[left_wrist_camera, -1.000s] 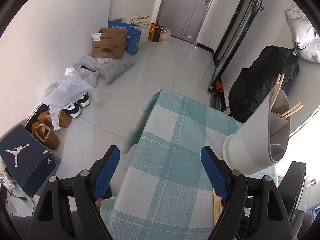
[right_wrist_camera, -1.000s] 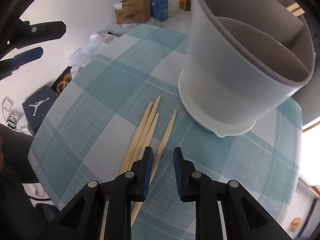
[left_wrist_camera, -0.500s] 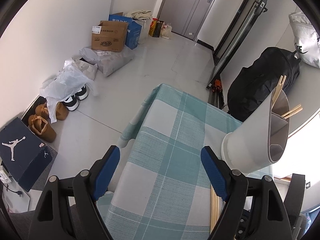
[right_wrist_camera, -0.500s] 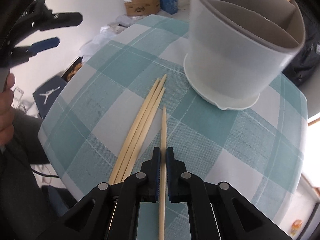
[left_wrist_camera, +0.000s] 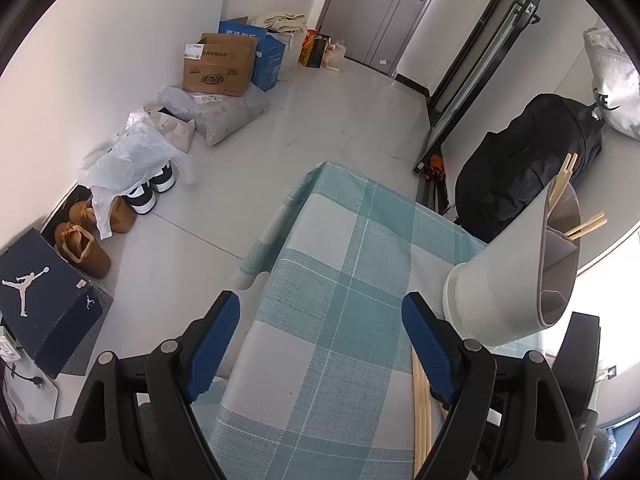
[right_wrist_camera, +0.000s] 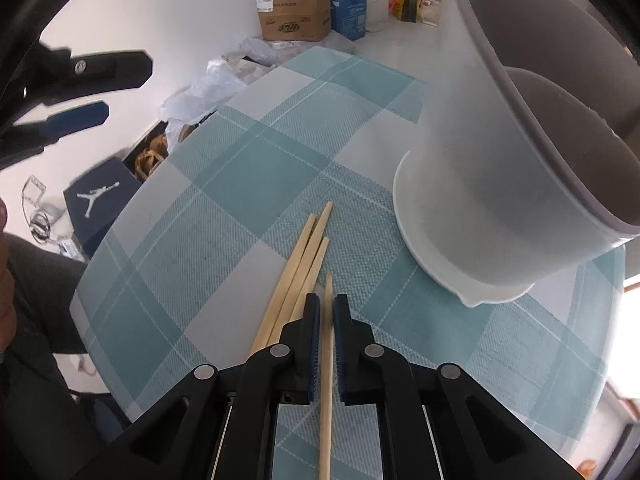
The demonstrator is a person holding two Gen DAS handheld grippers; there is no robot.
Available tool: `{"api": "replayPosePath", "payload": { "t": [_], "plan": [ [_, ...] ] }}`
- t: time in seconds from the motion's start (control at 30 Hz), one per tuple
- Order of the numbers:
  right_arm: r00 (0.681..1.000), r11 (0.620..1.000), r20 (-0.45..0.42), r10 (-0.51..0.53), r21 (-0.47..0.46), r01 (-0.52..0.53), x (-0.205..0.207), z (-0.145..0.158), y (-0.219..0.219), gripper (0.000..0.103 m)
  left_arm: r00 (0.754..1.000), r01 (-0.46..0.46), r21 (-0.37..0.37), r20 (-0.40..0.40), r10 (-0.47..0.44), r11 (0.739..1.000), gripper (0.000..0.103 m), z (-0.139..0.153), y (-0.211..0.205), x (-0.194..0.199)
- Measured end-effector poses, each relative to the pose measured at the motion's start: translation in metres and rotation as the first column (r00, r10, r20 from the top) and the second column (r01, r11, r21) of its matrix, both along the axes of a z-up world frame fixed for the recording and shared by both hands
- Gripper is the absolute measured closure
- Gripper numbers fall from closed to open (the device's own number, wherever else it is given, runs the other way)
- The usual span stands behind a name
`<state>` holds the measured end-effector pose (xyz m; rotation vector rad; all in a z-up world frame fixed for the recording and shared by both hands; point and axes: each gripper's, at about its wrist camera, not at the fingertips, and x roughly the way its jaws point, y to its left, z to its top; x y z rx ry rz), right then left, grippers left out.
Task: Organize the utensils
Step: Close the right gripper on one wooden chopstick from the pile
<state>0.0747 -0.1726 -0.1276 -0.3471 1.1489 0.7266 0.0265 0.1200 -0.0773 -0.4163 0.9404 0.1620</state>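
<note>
Right gripper (right_wrist_camera: pixel 327 312) jaws just closed, clamped on single chopstick (right_wrist_camera: pixel 327 360) near its tapered end, over table (right_wrist_camera: pixel 224 216), beside three loose chopsticks (right_wrist_camera: pixel 298 276). Left gripper (left_wrist_camera: pixel 320 340) jaws wide, empty. Stick light, stiff, smooth, probably pivots; mid-shaft grip safer. Holder (right_wrist_camera: pixel 500 184) near.

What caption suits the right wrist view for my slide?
Right gripper clamps one chopstick beside the holder.

Chopsticks (right_wrist_camera: pixel 308 256): pale bare wood, matt. Holder (right_wrist_camera: pixel 492 184): smooth matt plastic, white outside, grey inside. Tablecloth (right_wrist_camera: pixel 248 184): coarse woven checked cloth.
</note>
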Motion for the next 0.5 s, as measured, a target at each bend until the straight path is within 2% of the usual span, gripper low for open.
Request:
{"api": "replayPosePath", "payload": {
  "t": [0.1, 0.23, 0.33, 0.37, 0.5],
  "plan": [
    [0.999, 0.998, -0.003, -0.033, 0.055, 0.033, 0.001, 0.005, -0.002, 0.099, 1.0, 0.007, 0.01, -0.022, -0.007, 1.0, 0.023, -0.005, -0.002, 0.001],
    [0.994, 0.972, 0.018, -0.107, 0.21, 0.101, -0.002, 0.03, -0.026, 0.099, 0.997, 0.051, 0.015, -0.064, -0.05, 0.999, 0.023, -0.013, -0.011, 0.003],
    [0.984, 0.927, 0.012, -0.179, 0.337, 0.164, -0.005, 0.047, -0.049, 0.099, 0.988, 0.114, 0.016, -0.106, -0.112, 0.993, 0.023, -0.021, -0.026, 0.004],
    [0.978, 0.901, 0.002, -0.208, 0.389, 0.191, -0.006, 0.053, -0.062, 0.099, 0.983, 0.137, 0.016, -0.124, -0.134, 0.991, 0.023, -0.025, -0.032, 0.004],
    [0.955, 0.818, -0.055, -0.291, 0.503, 0.279, -0.007, 0.061, -0.097, 0.099, 0.958, 0.216, 0.012, -0.195, -0.209, 0.976, 0.023, -0.038, -0.056, 0.004]
  ]
}}
